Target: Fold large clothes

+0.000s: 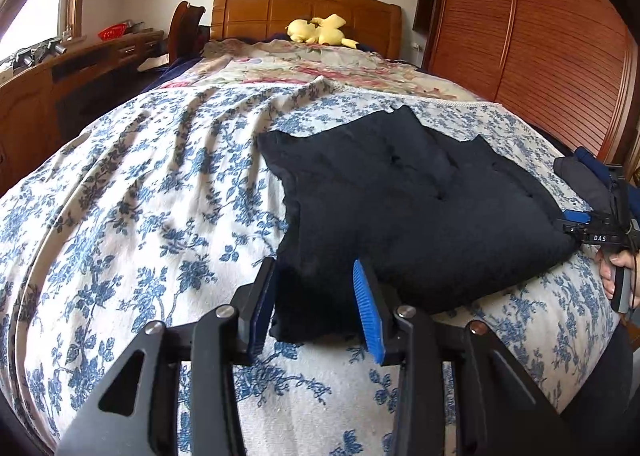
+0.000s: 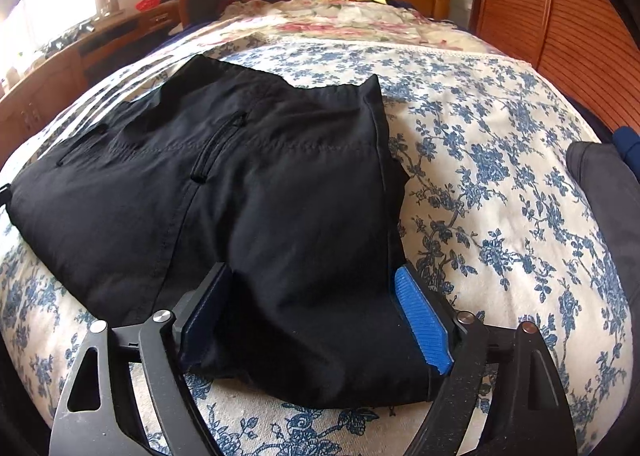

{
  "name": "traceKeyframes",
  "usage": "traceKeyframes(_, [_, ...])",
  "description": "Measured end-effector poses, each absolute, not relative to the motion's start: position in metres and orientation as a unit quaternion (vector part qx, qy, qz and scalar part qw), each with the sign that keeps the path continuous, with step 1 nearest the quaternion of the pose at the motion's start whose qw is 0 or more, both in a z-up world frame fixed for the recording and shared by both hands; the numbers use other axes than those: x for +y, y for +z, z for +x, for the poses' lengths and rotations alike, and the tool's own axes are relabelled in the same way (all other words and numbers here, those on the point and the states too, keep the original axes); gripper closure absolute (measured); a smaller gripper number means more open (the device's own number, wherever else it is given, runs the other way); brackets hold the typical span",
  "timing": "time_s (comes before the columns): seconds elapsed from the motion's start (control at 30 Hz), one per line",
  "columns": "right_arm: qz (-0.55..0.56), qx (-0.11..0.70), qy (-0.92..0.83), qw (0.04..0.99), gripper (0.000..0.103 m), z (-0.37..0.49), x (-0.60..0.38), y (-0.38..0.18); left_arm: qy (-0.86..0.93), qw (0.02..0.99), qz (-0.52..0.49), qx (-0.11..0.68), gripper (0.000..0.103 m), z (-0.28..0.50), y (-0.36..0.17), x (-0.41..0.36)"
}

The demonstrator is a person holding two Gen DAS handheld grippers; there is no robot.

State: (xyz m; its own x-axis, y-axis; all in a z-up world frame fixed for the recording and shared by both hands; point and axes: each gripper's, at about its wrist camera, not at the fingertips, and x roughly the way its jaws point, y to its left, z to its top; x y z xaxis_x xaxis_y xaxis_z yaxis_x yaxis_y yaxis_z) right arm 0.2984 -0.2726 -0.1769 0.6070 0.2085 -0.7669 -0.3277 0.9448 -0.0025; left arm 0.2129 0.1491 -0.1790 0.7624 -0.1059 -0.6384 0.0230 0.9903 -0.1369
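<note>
A black garment, folded into a thick pad with a zip pocket and seams showing, lies flat on the blue-flowered bedspread. My left gripper stands over the near left corner. Its blue pads are apart and the corner lies loosely between them. My right gripper straddles the near right end of the garment with its jaws wide, and the ribbed blue pad shows bare. The cloth rests on the bed in both views. In the left wrist view a hand holds the right tool at the garment's far corner.
A yellow plush toy sits by the wooden headboard. A slatted wardrobe runs along the right, and a desk and chair along the left. Grey and blue clothes lie at the bed's right edge.
</note>
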Motion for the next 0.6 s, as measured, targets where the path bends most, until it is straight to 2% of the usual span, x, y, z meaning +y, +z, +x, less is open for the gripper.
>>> traceKeyframes(0.4, [-0.038,0.432,0.163,0.886,0.014,0.299,-0.28,-0.186,-0.013,0.932,-0.048,0.359,0.066,0.215,-0.193,0.146])
traceKeyframes(0.5, [-0.027,0.441,0.176,0.88,0.022,0.3,-0.283,-0.186,-0.016,0.929,-0.052,0.365,0.066,0.216,-0.196,0.148])
traceKeyframes(0.57, [-0.019,0.45,0.186,0.873,0.033,0.302,-0.283,-0.184,-0.015,0.928,-0.052,0.369,0.067,0.218,-0.197,0.146])
traceKeyframes(0.6, [-0.023,0.453,0.191,0.871,0.044,0.302,-0.282,-0.182,-0.017,0.927,-0.051,0.37,0.074,0.218,-0.197,0.145])
